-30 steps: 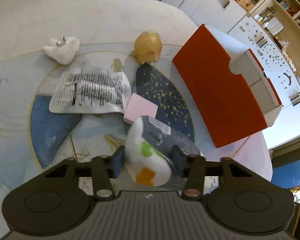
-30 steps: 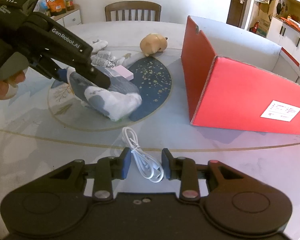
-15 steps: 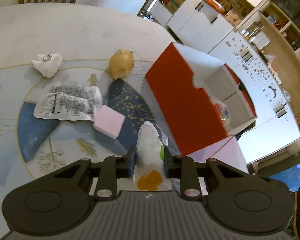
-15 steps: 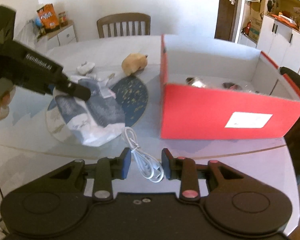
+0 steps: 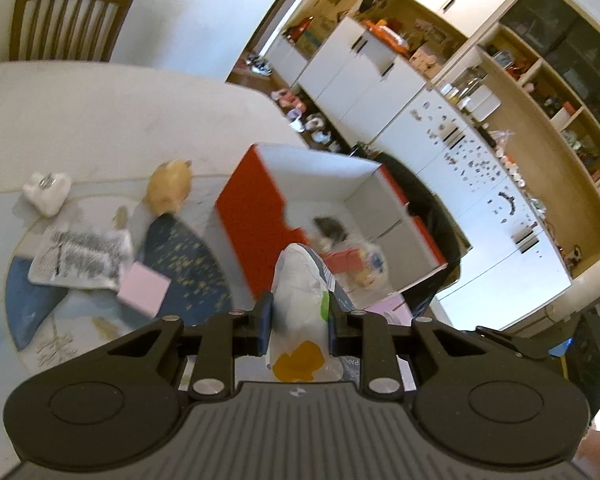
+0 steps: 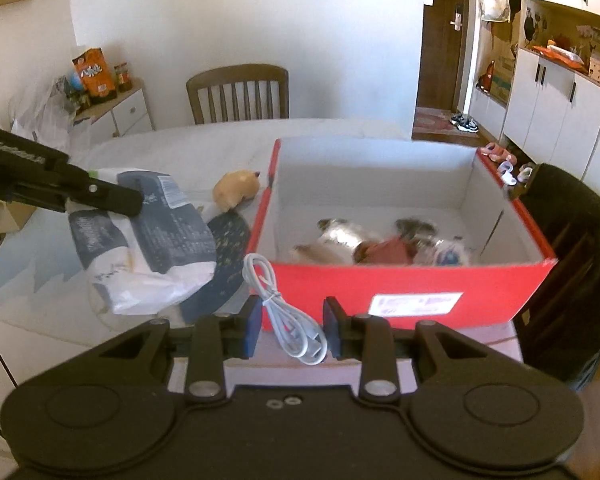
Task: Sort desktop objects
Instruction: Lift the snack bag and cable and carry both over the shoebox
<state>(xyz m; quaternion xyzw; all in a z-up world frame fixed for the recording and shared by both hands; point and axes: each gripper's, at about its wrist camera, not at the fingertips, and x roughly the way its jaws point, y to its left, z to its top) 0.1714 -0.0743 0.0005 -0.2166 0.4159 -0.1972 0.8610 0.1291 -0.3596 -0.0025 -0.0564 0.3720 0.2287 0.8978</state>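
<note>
My left gripper (image 5: 300,320) is shut on a white and grey plastic pouch (image 5: 300,288) with orange and green patches, held in the air just in front of the red box (image 5: 252,232). From the right wrist view the same pouch (image 6: 148,248) hangs from the left gripper's fingers (image 6: 108,198), left of the red box (image 6: 400,284). My right gripper (image 6: 292,324) is shut on a coiled white cable (image 6: 278,308), raised near the box's front wall. The box is open at the top, and plush toys (image 6: 364,244) lie inside.
On the round table lie a tan plush animal (image 5: 170,190), a white plush (image 5: 46,196), a printed packet (image 5: 80,256) and a pink pad (image 5: 144,290). A wooden chair (image 6: 238,94) stands behind the table, a dark chair (image 6: 572,260) beside the box.
Both grippers have risen with their loads, so the box's inside now shows. The left jaws squeezed narrower on the pouch. The cable stayed between the right fingers.
</note>
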